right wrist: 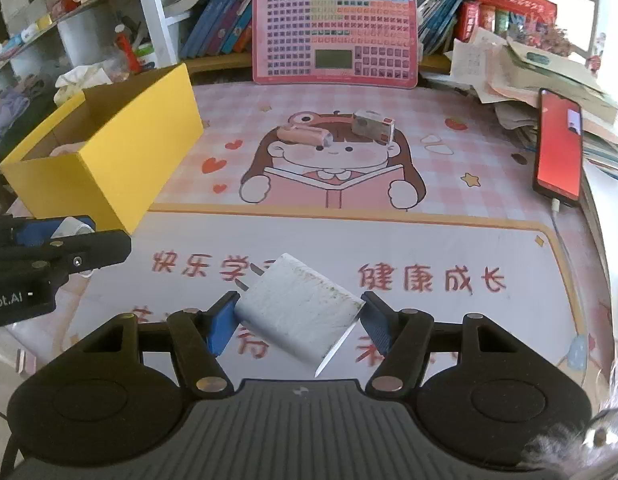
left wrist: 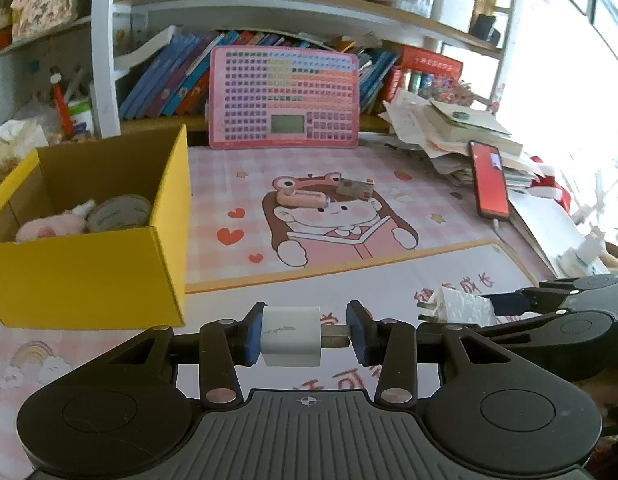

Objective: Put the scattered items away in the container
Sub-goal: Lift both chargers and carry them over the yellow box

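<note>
My left gripper (left wrist: pixel 307 334) is shut on a small white cube charger (left wrist: pixel 291 336), its metal plug against the right pad. My right gripper (right wrist: pixel 297 320) is shut on a larger white charger (right wrist: pixel 299 310), held tilted with its prongs to the upper left. Both hover over the desk mat's near part. The yellow box (left wrist: pixel 89 272) stands to the left and holds a pink plush thing (left wrist: pixel 49 228) and a round grey tin (left wrist: pixel 119 212). In the right wrist view the box (right wrist: pixel 121 152) is beyond the left gripper (right wrist: pixel 73 228). A pink item (right wrist: pixel 305 135) and a small grey box (right wrist: pixel 373 125) lie on the mat.
A phone with a red screen (right wrist: pixel 559 148) lies at the right, plugged into a cable. A pink keyboard-like board (right wrist: pixel 335 30) leans against the bookshelf at the back. A pile of papers and books (left wrist: pixel 461 128) fills the back right. Clutter sits behind the box.
</note>
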Motion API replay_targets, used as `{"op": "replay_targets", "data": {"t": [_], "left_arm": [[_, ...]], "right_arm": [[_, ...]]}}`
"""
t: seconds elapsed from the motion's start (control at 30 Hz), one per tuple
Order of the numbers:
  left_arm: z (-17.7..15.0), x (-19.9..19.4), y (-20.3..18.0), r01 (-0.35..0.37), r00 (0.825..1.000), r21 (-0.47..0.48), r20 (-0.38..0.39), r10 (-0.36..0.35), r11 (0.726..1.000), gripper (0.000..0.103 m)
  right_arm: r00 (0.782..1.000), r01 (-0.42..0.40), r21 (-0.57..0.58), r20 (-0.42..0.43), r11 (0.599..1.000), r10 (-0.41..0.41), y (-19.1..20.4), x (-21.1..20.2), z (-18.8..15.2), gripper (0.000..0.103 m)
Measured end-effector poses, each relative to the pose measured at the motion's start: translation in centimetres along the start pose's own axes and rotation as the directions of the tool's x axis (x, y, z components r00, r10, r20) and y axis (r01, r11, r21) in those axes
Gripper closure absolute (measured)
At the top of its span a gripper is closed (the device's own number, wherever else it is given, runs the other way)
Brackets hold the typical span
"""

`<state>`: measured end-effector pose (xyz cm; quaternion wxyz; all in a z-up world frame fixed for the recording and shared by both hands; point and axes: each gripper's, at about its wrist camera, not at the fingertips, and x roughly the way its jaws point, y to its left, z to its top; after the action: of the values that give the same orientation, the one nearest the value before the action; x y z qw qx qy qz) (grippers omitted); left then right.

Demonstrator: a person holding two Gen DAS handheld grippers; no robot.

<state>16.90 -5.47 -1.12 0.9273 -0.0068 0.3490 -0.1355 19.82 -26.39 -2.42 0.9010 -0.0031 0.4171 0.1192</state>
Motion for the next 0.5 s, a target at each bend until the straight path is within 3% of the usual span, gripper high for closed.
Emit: {"op": "replay_targets", "data": {"t": [0.5], "left_arm": [[-3.3, -7.4, 9.0, 0.005, 0.999, 0.001, 0.043, -0.005, 1.0, 0.062]], "right_arm": [[0.998, 0.046, -0.008, 0.032, 0.999, -0.046, 11.4, -2.6, -2.4, 0.04]]}}
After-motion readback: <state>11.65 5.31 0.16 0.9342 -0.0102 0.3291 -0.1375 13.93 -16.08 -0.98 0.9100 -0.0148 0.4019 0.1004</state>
